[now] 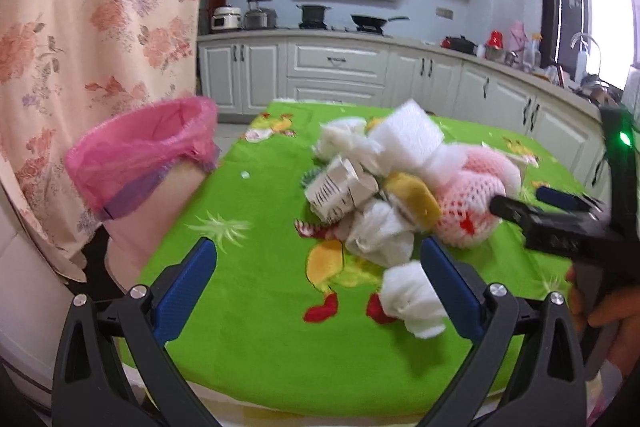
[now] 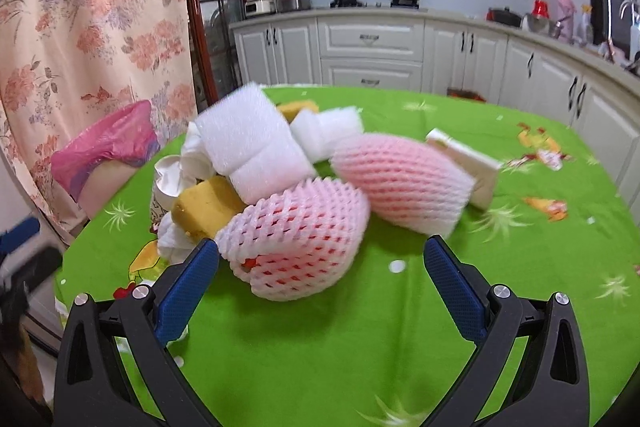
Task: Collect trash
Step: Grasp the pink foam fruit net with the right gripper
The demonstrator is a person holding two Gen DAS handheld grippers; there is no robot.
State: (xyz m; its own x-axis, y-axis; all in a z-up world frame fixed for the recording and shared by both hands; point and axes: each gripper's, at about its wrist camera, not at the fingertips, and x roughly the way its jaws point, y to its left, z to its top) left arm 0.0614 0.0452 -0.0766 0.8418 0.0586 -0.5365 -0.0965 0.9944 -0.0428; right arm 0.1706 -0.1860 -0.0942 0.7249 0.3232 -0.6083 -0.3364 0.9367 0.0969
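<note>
Trash: foam net [image 2: 296,247] in the pile on the green counter [image 2: 360,347], just ahead of the right gripper [image 2: 320,287].
Handling: likely light, squashy; pinch across its middle.
Fingers: both grippers spread, empty; left gripper [image 1: 320,287] near a white wad [image 1: 412,299].
Bin [image 1: 140,163]: left edge.

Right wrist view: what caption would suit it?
Open right gripper approaches a pink foam fruit net in a trash pile on the green tablecloth.

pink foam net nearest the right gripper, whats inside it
Red shows through the mesh of the near pink foam net, most clearly at a gap low on its left. The netting covers the rest, so what it is stays unclear.
</note>
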